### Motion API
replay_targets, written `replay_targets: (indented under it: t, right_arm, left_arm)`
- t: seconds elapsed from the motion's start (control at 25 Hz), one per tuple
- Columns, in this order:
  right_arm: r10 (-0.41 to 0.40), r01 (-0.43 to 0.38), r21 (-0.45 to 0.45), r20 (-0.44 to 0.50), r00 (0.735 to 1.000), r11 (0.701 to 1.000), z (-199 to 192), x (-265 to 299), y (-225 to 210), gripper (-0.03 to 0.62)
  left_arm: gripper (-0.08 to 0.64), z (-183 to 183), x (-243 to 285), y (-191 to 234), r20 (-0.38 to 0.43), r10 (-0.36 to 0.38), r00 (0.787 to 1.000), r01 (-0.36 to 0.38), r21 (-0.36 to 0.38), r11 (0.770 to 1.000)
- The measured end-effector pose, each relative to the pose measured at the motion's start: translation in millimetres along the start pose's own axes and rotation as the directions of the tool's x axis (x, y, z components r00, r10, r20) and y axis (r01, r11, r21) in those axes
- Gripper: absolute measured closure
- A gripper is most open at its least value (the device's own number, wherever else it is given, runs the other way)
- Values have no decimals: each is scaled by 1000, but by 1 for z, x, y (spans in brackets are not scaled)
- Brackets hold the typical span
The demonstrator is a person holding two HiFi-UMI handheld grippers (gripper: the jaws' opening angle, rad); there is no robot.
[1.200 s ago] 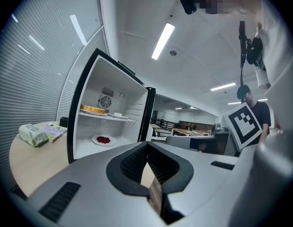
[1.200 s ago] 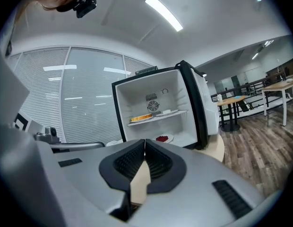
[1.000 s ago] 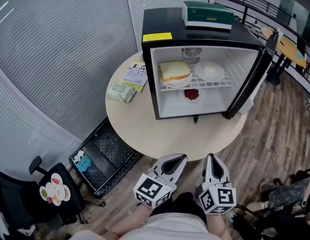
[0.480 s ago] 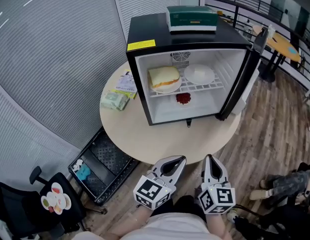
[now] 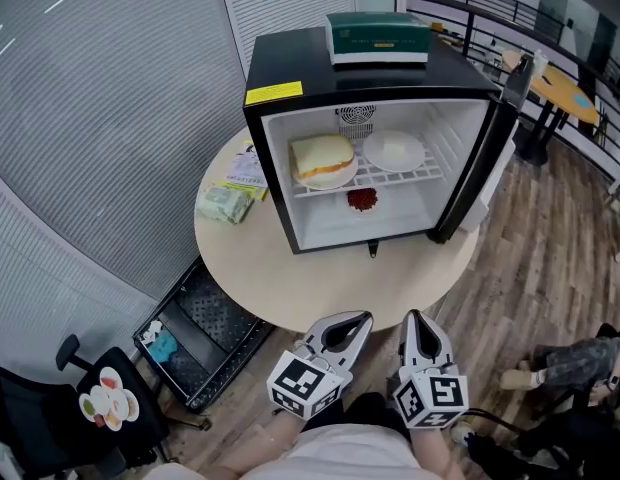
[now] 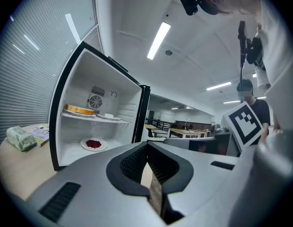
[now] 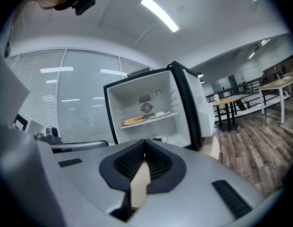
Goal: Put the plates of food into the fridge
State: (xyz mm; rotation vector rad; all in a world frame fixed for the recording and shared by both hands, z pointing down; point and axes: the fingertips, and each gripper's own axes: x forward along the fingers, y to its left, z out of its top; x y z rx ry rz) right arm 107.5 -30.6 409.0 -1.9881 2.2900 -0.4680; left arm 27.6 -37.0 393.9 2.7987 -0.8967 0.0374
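A black mini fridge [image 5: 290,73] stands open on a round beige table [image 5: 320,288]. Its wire shelf holds a plate with a sandwich [image 5: 322,158] and a white plate [image 5: 394,151]. Below them on the fridge floor sits a small plate of red food [image 5: 362,200]. The sandwich [image 6: 79,109] and the red food [image 6: 93,144] also show in the left gripper view. My left gripper [image 5: 357,319] and right gripper [image 5: 417,317] are both shut and empty, held close to my body, short of the table's near edge.
The fridge door [image 5: 495,138] hangs open to the right. A green box [image 5: 378,36] lies on the fridge top. A packet [image 5: 222,204] and a leaflet [image 5: 248,170] lie on the table's left. A black crate [image 5: 205,328] and a chair [image 5: 50,418] stand on the floor at the left.
The view has drifted back and rightward, so the fridge and table sit further left and smaller. Both grippers stay shut in the same place.
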Motion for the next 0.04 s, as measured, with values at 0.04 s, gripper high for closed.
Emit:
replay_targets:
  t: [0.04]
  right_arm:
    - [1,-1,-1,-1,1000,1000,0,0,0,584]
  left_arm:
    - [555,0,1,0,-1,-1,1000,1,-1,1000]
